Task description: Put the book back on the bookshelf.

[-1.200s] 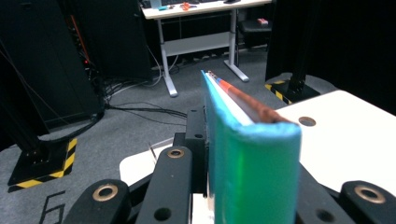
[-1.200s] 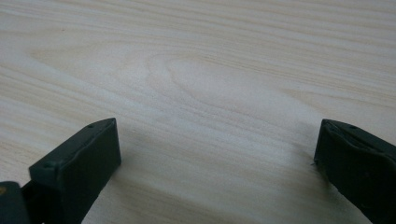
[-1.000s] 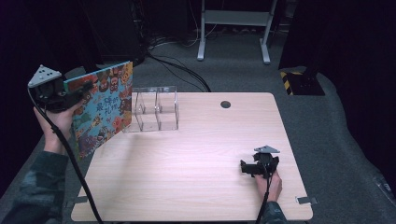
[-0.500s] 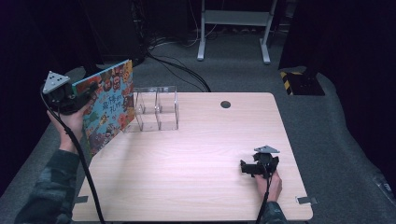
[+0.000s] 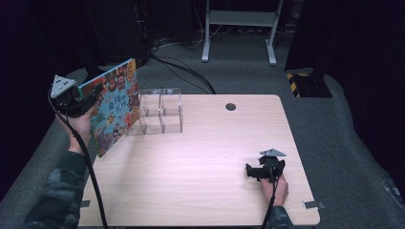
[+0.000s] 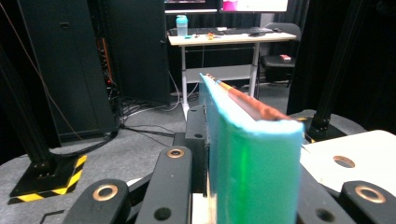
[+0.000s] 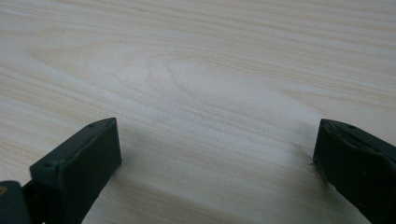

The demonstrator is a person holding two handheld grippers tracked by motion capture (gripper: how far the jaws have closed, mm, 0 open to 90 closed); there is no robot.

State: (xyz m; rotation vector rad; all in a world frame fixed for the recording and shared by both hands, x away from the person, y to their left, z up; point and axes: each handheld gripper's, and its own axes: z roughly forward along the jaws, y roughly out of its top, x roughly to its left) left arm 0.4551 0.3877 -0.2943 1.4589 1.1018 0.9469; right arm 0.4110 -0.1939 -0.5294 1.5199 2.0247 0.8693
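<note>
Picture book (image 5: 114,107), teal-edged with a busy cartoon cover, clamped upright in left claw (image 5: 90,98)

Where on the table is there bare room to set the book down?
Bare wood spans the table middle, between the clear organizer and the right gripper; also the far right by the round hole. The far-left corner is crowded: book, left gripper.
</note>
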